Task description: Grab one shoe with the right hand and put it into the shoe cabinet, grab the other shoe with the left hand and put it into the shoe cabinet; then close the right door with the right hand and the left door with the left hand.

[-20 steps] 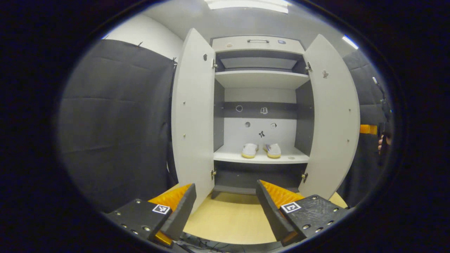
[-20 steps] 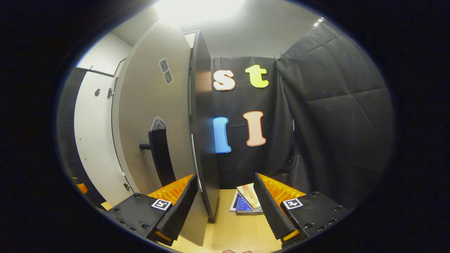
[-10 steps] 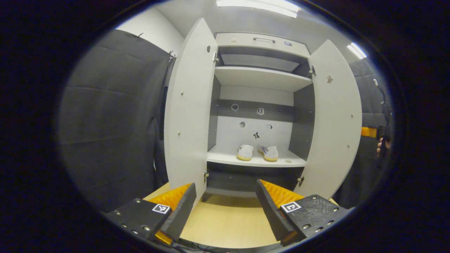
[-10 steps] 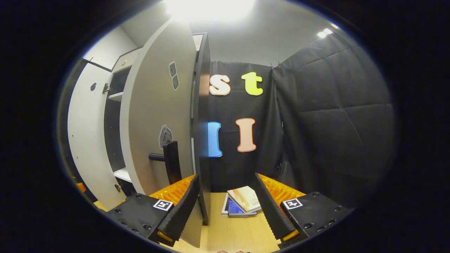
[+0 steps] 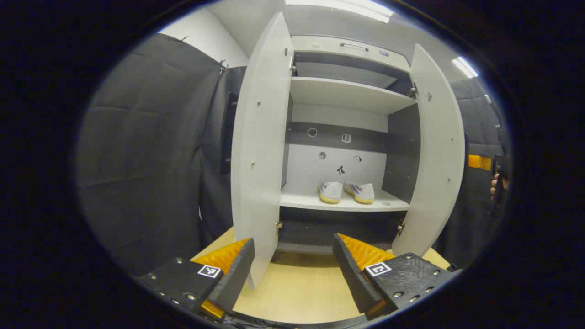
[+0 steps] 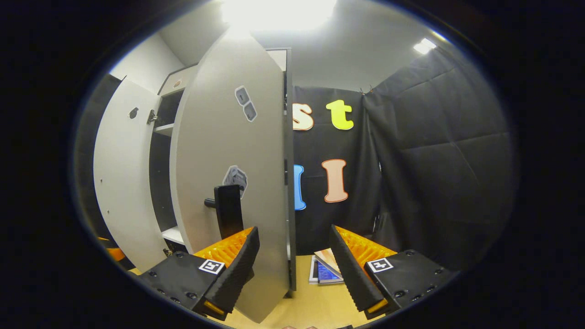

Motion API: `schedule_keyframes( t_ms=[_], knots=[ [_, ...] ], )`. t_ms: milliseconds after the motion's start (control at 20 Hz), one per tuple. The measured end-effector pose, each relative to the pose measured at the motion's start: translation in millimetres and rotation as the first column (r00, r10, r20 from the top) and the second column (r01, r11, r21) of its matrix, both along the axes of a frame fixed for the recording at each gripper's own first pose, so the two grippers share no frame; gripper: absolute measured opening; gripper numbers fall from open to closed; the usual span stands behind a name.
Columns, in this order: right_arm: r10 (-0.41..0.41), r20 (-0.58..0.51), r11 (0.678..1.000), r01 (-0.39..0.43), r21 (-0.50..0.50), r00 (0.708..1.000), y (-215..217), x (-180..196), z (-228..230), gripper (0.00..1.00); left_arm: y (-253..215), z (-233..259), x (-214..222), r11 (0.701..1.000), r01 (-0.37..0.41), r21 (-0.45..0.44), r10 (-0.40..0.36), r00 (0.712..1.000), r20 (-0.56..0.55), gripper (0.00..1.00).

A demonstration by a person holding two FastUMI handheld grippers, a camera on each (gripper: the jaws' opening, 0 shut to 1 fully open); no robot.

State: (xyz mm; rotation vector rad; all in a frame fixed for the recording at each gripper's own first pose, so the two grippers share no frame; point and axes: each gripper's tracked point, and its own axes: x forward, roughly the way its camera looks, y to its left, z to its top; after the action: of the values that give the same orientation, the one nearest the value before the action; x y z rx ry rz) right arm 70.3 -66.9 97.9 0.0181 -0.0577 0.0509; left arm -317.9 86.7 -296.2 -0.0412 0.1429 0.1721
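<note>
Black cloth walls ring the booth, a pale wooden floor (image 5: 297, 292) underneath. Front and centre, the shoe cabinet (image 5: 347, 137) stands with both doors swung out: left door (image 5: 258, 151), right door (image 5: 436, 151). Two white shoes (image 5: 346, 192) sit side by side on the lower shelf (image 5: 343, 203). The right gripper (image 6: 292, 265) has its fingers spread around the right door's edge, beside the dark handle (image 6: 228, 212). The left gripper (image 5: 292, 269) hangs well back, fingers apart, holding nothing. Books (image 6: 325, 272) lie on the floor.
</note>
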Motion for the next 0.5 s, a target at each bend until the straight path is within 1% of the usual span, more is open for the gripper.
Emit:
schedule_keyframes(
  t_ms=[150, 200, 300, 400, 500],
  knots=[
    [0.054, -0.025, 0.997, -0.053, 0.063, 0.998, 33.2, 10.4, -2.2, 0.98, 21.8, -0.4, -3.4, 0.999, -0.042, 0.004, 0.042, 0.999, 0.010, 0.97],
    [0.078, -0.031, 0.994, -0.075, 0.073, 0.996, 45.2, 15.9, -2.2, 0.98, 27.4, -1.2, -6.4, 0.999, -0.053, 0.002, 0.053, 0.998, 0.015, 0.98],
    [0.114, -0.042, 0.992, -0.111, 0.063, 0.993, 67.7, 23.9, -2.7, 0.98, 43.9, -1.4, -11.0, 0.997, -0.083, 0.000, 0.082, 0.996, 0.023, 0.97],
    [0.121, -0.055, 0.991, -0.118, 0.060, 0.991, 81.9, 31.1, -3.0, 0.98, 61.1, -1.4, -18.2, 0.994, -0.114, -0.001, 0.114, 0.993, 0.029, 0.97],
    [0.136, -0.055, 0.988, -0.131, 0.084, 0.989, 91.3, 35.7, 0.0, 0.98, 80.8, 1.3, -24.4, 0.989, -0.146, 0.005, 0.146, 0.988, 0.041, 0.97]
  ],
)
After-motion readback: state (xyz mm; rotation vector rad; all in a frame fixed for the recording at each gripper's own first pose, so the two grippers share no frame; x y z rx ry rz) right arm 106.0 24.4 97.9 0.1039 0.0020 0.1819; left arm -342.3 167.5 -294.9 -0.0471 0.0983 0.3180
